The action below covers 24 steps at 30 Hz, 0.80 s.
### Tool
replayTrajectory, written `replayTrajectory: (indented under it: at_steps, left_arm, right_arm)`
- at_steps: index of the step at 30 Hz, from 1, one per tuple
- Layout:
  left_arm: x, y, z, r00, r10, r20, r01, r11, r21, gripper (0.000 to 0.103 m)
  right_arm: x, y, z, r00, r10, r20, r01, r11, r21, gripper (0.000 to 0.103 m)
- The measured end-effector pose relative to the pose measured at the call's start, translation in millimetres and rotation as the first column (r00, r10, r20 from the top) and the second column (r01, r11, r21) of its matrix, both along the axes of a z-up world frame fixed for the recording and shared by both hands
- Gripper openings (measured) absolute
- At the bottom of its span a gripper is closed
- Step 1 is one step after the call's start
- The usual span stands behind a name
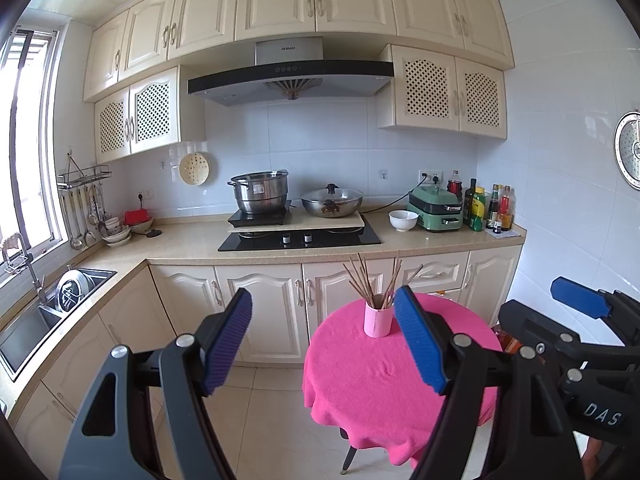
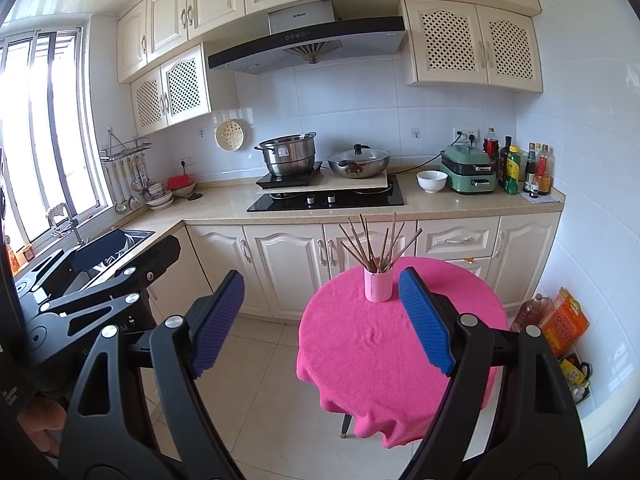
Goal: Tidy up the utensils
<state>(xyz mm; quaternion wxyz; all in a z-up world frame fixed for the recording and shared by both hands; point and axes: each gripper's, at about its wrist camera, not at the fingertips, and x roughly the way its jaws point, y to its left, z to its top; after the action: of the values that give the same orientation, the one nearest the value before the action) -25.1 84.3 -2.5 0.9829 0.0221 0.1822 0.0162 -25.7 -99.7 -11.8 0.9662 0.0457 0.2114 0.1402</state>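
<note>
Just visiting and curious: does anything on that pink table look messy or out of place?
Only mildly: the chopsticks splay out in all directions from the pink cup instead of standing bundled. The cup itself stands upright, and nothing looks spilled.

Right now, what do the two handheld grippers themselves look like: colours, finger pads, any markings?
Both match: the left gripper and right gripper have black plastic linkage arms joined by round silver pivot pins. Each finger carries a long blue ribbed pad. White lettering reading DAS shows on the right gripper's body in the left wrist view. No cables or sleeves show.
</note>
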Motion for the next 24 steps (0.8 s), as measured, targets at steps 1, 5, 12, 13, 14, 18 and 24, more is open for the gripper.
replayTrajectory:
  at_steps: [1,5,12,13,14,18,24]
  left_arm:
    - [-0.3,-0.1,0.1,1.000,0.000,0.000,0.000,1.000,0.000,0.073]
    - [-0.7,-0.7,0.2,1.000,-0.001,-0.001,0.001,1.000,-0.001,0.073]
    - [-1.8,-0.7,0.1,1.000,-0.004,-0.002,0.004,1.000,-0.002,0.073]
    - [-2.0,-0.8,0.4,1.000,-0.004,-0.001,0.004,1.000,-0.003,0.073]
    - [-1.7,-0.6,0.1,1.000,-0.005,-0.002,0.005,1.000,-0.003,0.073]
    - [-1.7,-0.8,0.1,1.000,-0.005,-0.003,0.005,1.000,-0.002,0.073]
    - [-0.7,0.5,-0.1,1.000,-0.004,-0.005,0.004,1.000,-0.004,0.073]
  right_arm:
    - [-0.3,0.1,0.0,1.000,0.001,0.000,-0.001,1.000,0.001,0.079]
    - [-0.9,-1.4,0.0,1.000,0.001,0.001,-0.001,1.000,0.001,0.079]
    - [-1.9,-1.5,0.8,1.000,0.000,0.004,0.000,1.000,0.002,0.079]
    - [-2.1,-1.6,1.1,1.000,0.000,0.005,0.000,1.000,0.002,0.079]
    - [-2.4,-1.4,1.2,1.000,0.000,0.005,0.000,1.000,0.001,0.079]
    - [-2.4,-1.9,1.2,1.000,-0.001,0.004,0.001,1.000,0.002,0.079]
    - [-2.7,-1.7,1.2,1.000,-0.001,0.004,0.001,1.000,0.003,0.079]
